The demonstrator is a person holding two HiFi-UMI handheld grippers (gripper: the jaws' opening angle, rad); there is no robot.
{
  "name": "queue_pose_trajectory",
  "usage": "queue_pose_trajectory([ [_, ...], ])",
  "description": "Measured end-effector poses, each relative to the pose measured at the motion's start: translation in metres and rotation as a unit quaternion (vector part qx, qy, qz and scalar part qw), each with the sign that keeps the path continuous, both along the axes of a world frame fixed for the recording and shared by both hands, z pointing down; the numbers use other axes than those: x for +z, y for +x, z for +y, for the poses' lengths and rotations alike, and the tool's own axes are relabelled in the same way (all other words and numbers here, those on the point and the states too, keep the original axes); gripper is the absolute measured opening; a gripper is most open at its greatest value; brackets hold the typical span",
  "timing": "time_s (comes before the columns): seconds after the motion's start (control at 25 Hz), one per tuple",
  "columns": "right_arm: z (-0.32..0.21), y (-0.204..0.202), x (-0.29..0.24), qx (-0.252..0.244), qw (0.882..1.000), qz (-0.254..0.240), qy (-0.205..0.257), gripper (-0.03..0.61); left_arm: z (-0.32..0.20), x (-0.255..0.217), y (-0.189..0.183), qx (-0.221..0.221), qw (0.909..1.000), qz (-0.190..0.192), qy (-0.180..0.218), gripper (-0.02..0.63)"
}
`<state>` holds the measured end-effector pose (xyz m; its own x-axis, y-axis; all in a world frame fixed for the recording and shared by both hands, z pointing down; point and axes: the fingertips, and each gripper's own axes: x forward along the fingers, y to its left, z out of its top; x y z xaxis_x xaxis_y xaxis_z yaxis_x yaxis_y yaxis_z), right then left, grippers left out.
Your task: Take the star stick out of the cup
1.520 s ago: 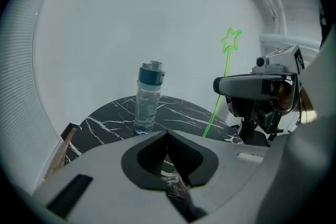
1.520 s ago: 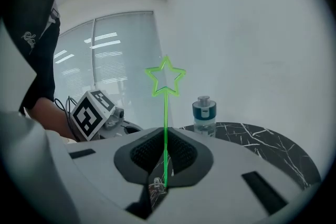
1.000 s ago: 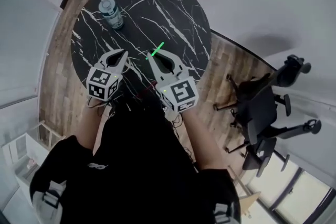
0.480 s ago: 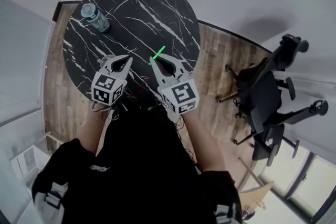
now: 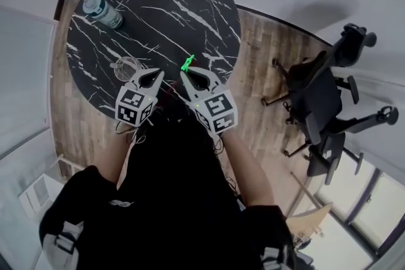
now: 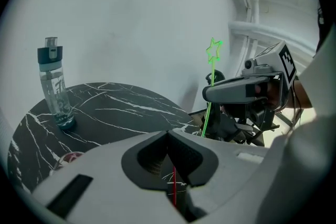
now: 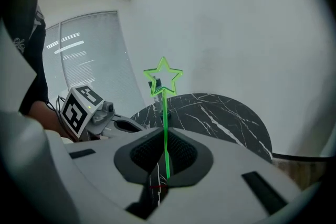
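A thin green star stick [image 5: 188,62] stands almost upright between the jaws of my right gripper [image 5: 184,75], which is shut on its lower end. In the right gripper view the stick [image 7: 165,128] rises from the jaws [image 7: 160,132], its star outline on top. An empty clear glass cup [image 5: 126,66] sits on the black marble table [image 5: 190,3], just left of my left gripper [image 5: 155,75]. That gripper [image 6: 169,135] is shut with nothing in it. From the left gripper view the stick [image 6: 210,97] and the right gripper [image 6: 239,93] show at right.
A clear water bottle [image 5: 101,9] with a dark cap stands at the table's far left; it also shows in the left gripper view [image 6: 55,86]. Black office chairs [image 5: 316,110] stand on the wood floor to the right. A white wall lies beyond the table.
The stick has swung from a slant to nearly upright in the right gripper. Both grippers sit closer to the table's near edge, and the cup now shows beside the left one.
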<state>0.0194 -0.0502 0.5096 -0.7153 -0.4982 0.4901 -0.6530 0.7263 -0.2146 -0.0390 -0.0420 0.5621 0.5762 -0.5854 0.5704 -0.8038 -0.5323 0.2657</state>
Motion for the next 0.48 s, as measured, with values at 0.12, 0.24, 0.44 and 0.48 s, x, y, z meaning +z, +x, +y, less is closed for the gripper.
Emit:
queue_pose_trajectory([
  [0.12, 0.003, 0.004, 0.018, 0.009, 1.000, 0.004, -0.028, 0.009, 0.006, 0.010, 0.007, 0.012, 0.9999, -0.002, -0.009, 0.000],
  [0.24, 0.007, 0.007, 0.035, 0.018, 0.998, 0.007, -0.059, 0.009, 0.012, 0.019, 0.013, 0.023, 0.9995, -0.002, -0.021, 0.000],
  [0.44, 0.009, 0.011, 0.061, 0.072, 0.987, -0.037, -0.137, 0.009, 0.020, 0.035, 0.015, 0.033, 0.9986, -0.004, -0.041, 0.000],
  [0.48, 0.010, 0.012, 0.065, 0.085, 0.983, -0.048, -0.155, 0.009, 0.022, 0.037, 0.015, 0.035, 0.9984, -0.005, -0.045, 0.000],
])
